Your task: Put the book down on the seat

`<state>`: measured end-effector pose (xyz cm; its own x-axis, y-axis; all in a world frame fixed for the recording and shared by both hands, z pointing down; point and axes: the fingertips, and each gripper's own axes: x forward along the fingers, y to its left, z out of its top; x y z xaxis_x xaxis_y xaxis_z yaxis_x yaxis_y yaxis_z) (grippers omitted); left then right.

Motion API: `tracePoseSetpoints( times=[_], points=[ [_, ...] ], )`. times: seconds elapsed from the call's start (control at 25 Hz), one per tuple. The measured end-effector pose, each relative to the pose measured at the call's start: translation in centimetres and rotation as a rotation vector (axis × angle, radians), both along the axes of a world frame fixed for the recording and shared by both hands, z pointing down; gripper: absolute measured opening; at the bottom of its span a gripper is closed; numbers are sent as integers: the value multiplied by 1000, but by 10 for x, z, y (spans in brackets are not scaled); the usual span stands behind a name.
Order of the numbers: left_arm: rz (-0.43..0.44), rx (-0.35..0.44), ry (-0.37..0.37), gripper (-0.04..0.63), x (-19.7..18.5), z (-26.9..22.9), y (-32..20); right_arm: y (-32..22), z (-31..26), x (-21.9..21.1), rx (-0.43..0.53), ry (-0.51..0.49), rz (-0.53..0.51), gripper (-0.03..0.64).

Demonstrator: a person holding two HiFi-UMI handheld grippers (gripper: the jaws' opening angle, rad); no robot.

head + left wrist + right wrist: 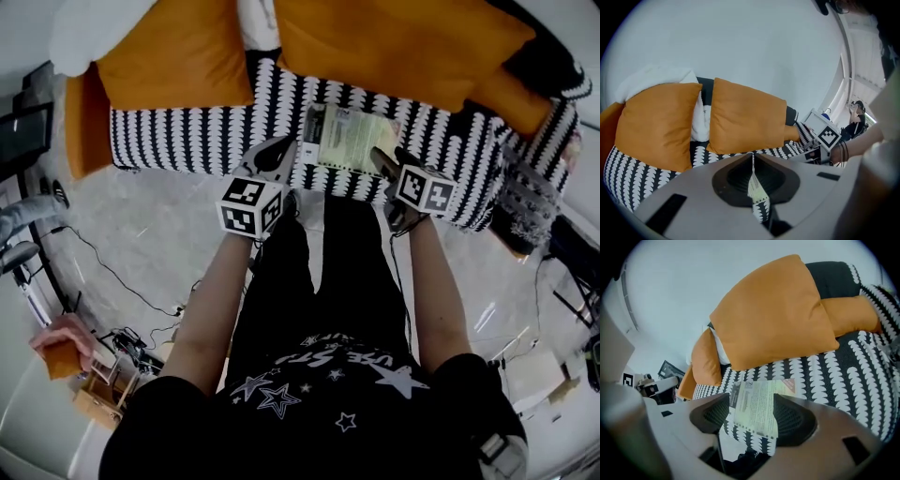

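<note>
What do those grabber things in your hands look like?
The left tool and right tool are grey plastic, with black ribbed pads inside the jaws. Each carries a white cube printed with black square markers. The person wears a black short-sleeved shirt with white stars.

Soft, even indoor light with faint shadows; fisheye warps edges, corners vignette dark.

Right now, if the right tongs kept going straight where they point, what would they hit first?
Probably the book, lying flat on the patterned seat: it shows straight ahead between the open right tongs. How far off it lies is unclear.
</note>
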<state>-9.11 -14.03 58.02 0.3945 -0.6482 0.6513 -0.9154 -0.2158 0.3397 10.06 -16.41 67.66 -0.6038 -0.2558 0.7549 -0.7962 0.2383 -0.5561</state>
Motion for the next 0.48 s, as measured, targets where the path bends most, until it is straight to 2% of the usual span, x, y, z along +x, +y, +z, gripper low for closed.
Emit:
tracePoseSetpoints(
  times=[0.28,0.48],
  points=[
    [14,82,32,17,-5,-53,13,5,-60,-37,105,-35,-36,273],
    [40,113,42,17,-12,-91,35,22,-112,-66,185,-77,-55,139]
  ],
)
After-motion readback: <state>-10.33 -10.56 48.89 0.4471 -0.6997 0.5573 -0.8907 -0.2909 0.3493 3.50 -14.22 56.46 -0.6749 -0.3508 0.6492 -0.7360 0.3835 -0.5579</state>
